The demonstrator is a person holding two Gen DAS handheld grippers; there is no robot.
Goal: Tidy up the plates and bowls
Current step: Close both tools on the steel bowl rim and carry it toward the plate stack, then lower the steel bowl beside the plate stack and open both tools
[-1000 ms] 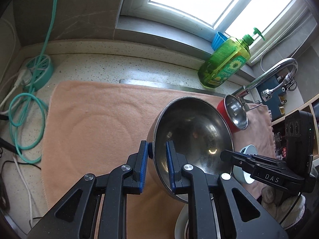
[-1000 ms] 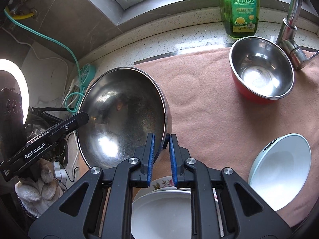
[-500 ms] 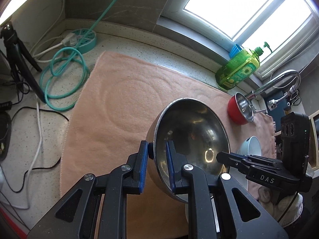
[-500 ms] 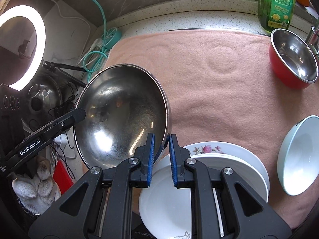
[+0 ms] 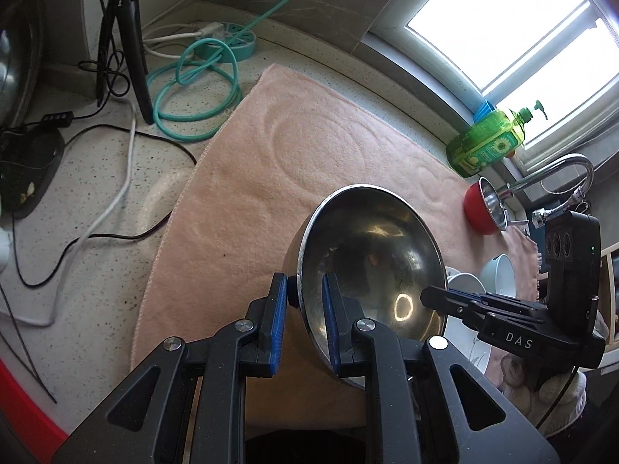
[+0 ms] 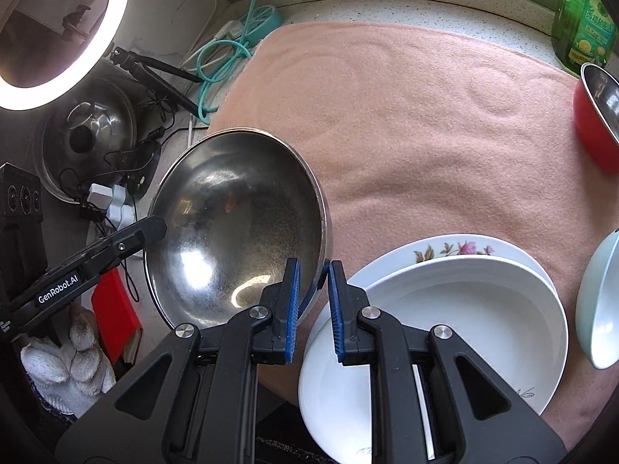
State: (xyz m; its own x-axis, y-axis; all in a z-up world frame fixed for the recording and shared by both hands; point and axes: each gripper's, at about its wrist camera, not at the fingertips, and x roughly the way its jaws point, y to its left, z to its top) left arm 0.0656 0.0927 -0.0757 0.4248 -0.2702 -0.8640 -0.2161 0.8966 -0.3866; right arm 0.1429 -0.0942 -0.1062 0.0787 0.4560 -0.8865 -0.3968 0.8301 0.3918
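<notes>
A large steel bowl (image 5: 371,255) is held between both grippers above the pink towel (image 5: 271,178). My left gripper (image 5: 305,290) is shut on its left rim. My right gripper (image 6: 312,274) is shut on its right rim; the bowl (image 6: 236,224) fills the left of the right wrist view. A stack of white plates (image 6: 456,309), one with a flower pattern, lies on the towel (image 6: 425,116) under the right gripper. A pale blue bowl (image 6: 597,309) sits at the right edge. A red bowl with steel lining (image 6: 595,120) stands at the far right, also in the left wrist view (image 5: 483,208).
A green soap bottle (image 5: 487,143) and a tap (image 5: 557,174) stand by the window. Teal cable coils (image 5: 193,89), a tripod (image 5: 123,38) and loose wires lie on the counter left of the towel. A ring light (image 6: 58,31) and a pot lid (image 6: 89,131) are at the left.
Both grippers have lifted and pulled the steel bowl back and to the left. More of the left counter, the cables and the plate stack now shows.
</notes>
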